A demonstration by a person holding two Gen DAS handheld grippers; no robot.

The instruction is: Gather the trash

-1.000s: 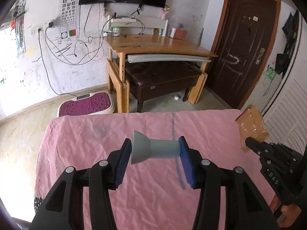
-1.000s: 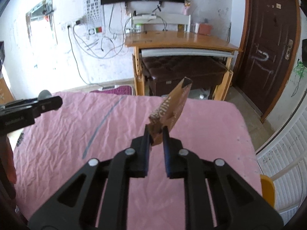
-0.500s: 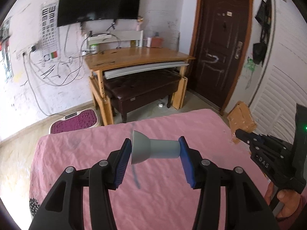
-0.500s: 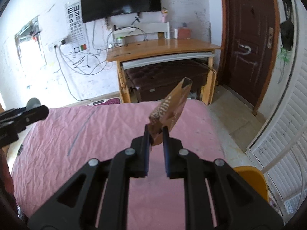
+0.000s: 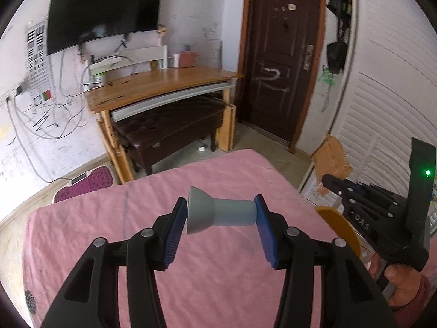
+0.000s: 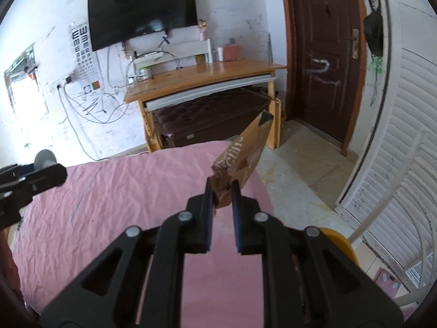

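Over the right edge of the pink-covered bench [image 5: 114, 235], both loads have swung toward the side where a yellow bin [image 6: 341, 242] shows its rim just past the cloth. A second ago both cameras looked squarely across the bench at the wooden desk [image 5: 164, 84]; now the views have turned rightward, so the dark door [image 6: 325, 63] and the white louvred panels [image 6: 404, 147] fill much more of each picture, and the yellow rim, absent at first, sits close below the right tongs [image 6: 222, 188]. Those tongs are closed narrow on a brown cardboard scrap [image 6: 243, 153], which sticks up and forward from between the tips, hanging over the bench's right edge and the floor beyond. The left tongs [image 5: 220, 214] are clamped at medium width on a grey funnel-shaped piece [image 5: 215, 213], held sideways with its flared end against the left pad and its narrow end against the right, above the cloth near the right edge. Neither grip has altered over the turn. I judge that both pieces of trash are gathered and being carried to the bin, with the cardboard nearest to it; release looks like the step ahead, though how deep the bin is cannot be seen.
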